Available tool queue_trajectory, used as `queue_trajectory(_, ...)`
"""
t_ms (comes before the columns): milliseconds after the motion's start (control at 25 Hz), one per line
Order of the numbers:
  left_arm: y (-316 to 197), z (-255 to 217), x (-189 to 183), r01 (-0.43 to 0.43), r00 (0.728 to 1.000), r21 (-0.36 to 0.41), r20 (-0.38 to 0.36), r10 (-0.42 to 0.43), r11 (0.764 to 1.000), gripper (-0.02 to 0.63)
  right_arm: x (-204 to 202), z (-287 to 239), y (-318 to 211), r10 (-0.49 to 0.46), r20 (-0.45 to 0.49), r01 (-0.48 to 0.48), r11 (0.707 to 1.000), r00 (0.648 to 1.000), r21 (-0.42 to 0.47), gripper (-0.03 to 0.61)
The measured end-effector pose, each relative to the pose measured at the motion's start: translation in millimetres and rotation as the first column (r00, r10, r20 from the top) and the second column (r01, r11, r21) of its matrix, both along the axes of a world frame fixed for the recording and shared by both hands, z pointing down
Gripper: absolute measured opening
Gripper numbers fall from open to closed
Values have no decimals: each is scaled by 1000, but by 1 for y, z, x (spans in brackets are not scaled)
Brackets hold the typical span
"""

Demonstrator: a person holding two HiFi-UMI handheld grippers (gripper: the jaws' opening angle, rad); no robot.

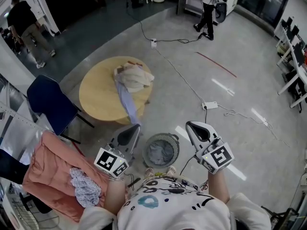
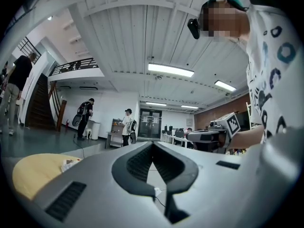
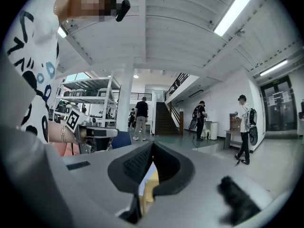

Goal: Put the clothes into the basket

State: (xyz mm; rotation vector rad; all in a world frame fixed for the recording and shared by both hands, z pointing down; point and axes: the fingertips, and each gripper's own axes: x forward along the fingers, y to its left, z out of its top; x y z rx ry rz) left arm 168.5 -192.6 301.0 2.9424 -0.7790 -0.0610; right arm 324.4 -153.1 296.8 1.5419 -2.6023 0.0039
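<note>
Both closed and empty, the left tool [image 1: 136, 128] and right tool [image 1: 190, 126] are hovering by the basket [image 1: 176, 145]; the soft, light clothes [image 1: 132, 79] are lying on the counter [image 1: 98, 99] upper left, likely best pinched at a fold.

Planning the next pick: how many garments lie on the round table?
2. A cream garment bundled at the far side of the table; a blue garment trailing from it over the near edge. More may be hidden under the bundle.
</note>
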Motion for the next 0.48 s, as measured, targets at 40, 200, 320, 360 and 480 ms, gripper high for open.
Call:
queue_trajectory(40,0,1,0,-1,1000,0,6,1,1000,3,0,0,0,1,2,-1,1000,1000,-1,28)
queue_trajectory(200,-1,5,2,-5,1000,-4,22,5,1000,3,0,0,0,2,6,-2,1000,1000,-2,28)
queue_trajectory(320,0,6,3,-12,1000,-5,21,12,1000,3,0,1,2,6,-3,-6,1000,1000,-4,28)
queue_trajectory(360,0,6,4,-14,1000,-5,23,15,1000,3,0,2,2,6,-10,-6,1000,1000,-4,28)
queue_trajectory(480,0,7,7,-23,999,-6,27,23,1000,3,-1,4,3,2,-25,-2,1000,1000,-5,28)
